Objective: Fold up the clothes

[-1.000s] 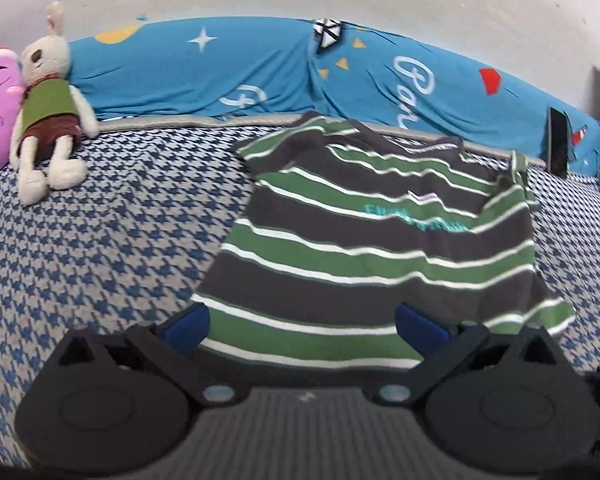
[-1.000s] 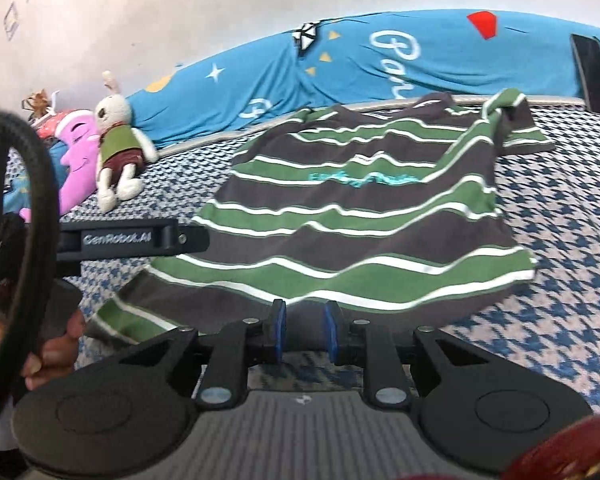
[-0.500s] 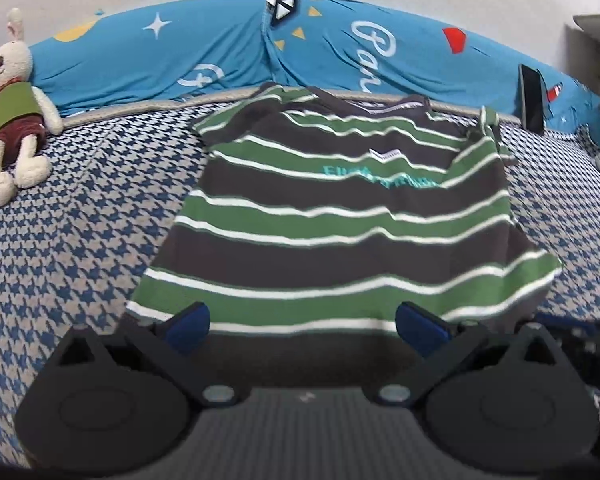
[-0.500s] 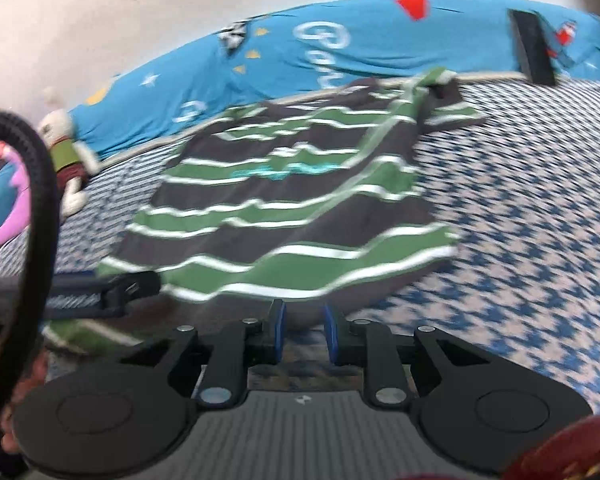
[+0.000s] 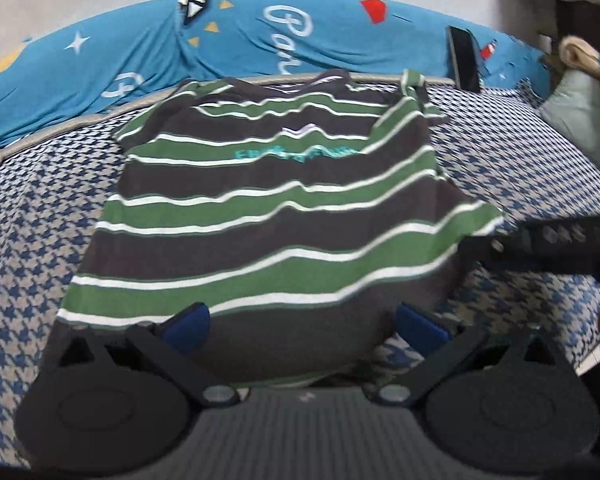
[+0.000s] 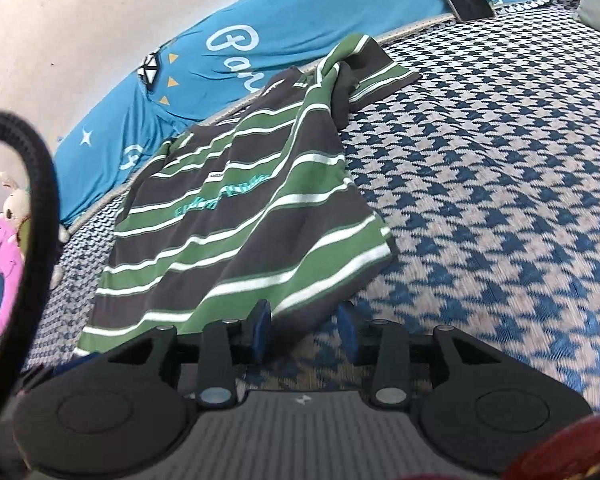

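Shirt (image 5: 276, 216) spread on bed (image 5: 40, 216) ahead of both tools, collar at far end, hem nearest.
Left tool (image 5: 304, 322): jaws wide apart, straddling hem, gripping nothing.
Right tool (image 6: 305, 330): jaws parted, hem corner between them, not clamped.
Step, judged: hem handling, either picking up or letting go; stage unclear.
Far sleeve (image 6: 364, 68) bunched; needs flattening.
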The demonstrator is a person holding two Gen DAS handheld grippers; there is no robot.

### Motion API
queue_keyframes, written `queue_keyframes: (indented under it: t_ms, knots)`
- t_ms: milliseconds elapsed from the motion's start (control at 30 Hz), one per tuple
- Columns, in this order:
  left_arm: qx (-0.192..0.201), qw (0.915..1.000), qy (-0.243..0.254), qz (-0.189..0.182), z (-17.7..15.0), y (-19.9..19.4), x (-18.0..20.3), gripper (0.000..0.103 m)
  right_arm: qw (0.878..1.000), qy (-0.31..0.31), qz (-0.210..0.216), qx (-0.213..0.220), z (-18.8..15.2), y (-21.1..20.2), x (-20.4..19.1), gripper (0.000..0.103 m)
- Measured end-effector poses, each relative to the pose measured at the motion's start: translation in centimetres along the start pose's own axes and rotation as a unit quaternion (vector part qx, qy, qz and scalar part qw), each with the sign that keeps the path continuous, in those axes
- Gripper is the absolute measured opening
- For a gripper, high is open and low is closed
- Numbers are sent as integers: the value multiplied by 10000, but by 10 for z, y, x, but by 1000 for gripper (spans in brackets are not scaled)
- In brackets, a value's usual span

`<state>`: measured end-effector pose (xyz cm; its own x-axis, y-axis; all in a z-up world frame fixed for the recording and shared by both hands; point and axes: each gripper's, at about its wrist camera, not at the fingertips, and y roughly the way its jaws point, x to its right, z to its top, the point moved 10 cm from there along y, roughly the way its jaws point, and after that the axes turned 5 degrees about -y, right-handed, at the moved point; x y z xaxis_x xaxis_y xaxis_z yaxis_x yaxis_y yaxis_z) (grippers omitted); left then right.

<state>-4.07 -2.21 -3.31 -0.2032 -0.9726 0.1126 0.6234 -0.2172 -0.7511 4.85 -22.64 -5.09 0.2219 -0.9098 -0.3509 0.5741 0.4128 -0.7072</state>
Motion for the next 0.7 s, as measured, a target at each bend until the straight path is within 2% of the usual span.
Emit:
queue_keyframes:
  t_ms: [33,133,167,300,467,700]
  knots:
    - [-25,10000,30,-22,-1,1,2,103,10000,-11,-44,-13,2,3,1,36]
    - [-116,9998,148,-80,-5,5,7,103,9997,-121,-208,-64,8,9,4,14]
    - [-140,9997,195,-72,-7,6,8,103,9995,-182,-250,-81,10,11,3,11]
    - [-201,9992,347,2,-9,12,12,103,9998,-187,32,-45,29,12,-3,7]
    - [-147,9993,274,211,-3,17,5,103,9985,-397,370,94,58,12,-18,7]
    - [-64,9966,-666,487,16,27,-31,103,9977,-402,501,212,94,40,-33,8]
